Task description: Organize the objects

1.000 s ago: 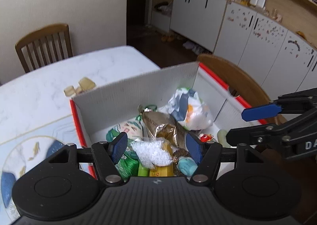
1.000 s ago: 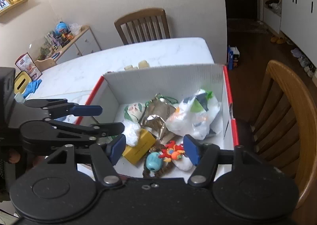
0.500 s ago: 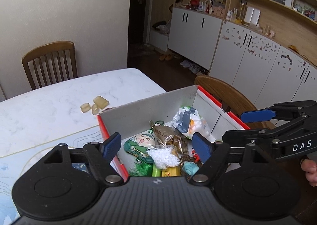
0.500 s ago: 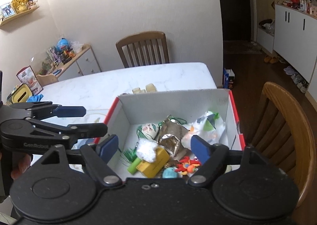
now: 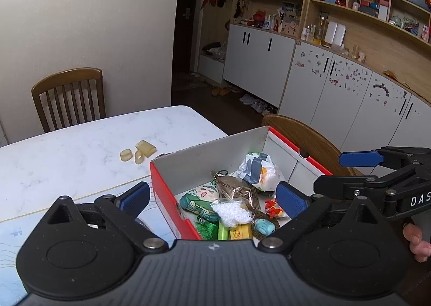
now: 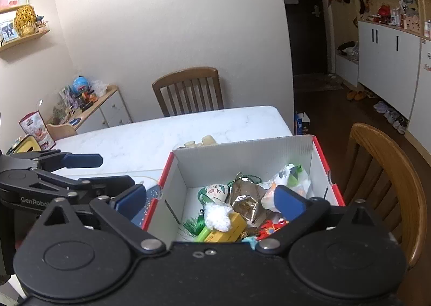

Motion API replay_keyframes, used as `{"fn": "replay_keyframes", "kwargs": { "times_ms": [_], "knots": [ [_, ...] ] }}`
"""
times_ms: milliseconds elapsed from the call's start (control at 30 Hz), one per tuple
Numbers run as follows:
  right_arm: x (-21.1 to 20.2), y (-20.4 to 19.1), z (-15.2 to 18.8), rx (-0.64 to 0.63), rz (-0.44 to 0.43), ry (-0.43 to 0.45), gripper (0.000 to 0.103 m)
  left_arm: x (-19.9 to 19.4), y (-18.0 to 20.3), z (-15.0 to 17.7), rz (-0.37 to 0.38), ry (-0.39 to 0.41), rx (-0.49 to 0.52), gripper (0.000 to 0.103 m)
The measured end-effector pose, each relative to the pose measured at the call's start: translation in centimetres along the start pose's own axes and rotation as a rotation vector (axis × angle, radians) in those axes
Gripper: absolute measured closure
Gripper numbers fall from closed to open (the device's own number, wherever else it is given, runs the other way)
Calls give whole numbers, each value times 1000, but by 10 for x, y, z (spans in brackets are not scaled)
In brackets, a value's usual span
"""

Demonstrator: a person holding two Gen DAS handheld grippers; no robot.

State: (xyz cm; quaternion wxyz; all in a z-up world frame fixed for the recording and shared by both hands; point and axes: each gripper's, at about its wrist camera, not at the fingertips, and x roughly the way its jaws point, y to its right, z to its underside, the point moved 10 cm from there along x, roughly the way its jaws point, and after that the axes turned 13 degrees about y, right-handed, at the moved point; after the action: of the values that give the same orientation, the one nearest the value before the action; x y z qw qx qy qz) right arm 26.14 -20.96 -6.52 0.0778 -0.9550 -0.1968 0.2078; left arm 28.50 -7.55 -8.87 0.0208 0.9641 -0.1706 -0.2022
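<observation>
A red-edged cardboard box (image 5: 204, 160) stands on the white table and also shows in the right wrist view (image 6: 242, 155). It holds several small items: a brown foil packet (image 5: 233, 189), a white bag of beads (image 5: 233, 213), a white plastic bag (image 5: 258, 171), a yellow box (image 6: 229, 230), a red toy (image 5: 273, 207) and a teal bead (image 5: 265, 226). My left gripper (image 5: 212, 197) is open and empty above the box's near left side. My right gripper (image 6: 210, 198) is open and empty above the box.
Three small beige pieces (image 5: 138, 152) lie on the marble table (image 5: 67, 155) beyond the box. A wooden chair (image 5: 68, 98) stands at the far side, another chair (image 6: 385, 171) to the right of the box. A printed mat (image 5: 16, 233) lies at the near left.
Both grippers have risen and pulled back from the box, so it looks smaller and lower. Both sets of fingers have spread wider apart.
</observation>
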Motion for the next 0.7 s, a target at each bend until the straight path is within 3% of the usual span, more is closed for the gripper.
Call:
{"fn": "replay_keyframes", "kwargs": {
  "times_ms": [700],
  "knots": [
    [-28,-15,17,22,142,47,1,-26,-23,15,26,14,12,2]
  ]
}}
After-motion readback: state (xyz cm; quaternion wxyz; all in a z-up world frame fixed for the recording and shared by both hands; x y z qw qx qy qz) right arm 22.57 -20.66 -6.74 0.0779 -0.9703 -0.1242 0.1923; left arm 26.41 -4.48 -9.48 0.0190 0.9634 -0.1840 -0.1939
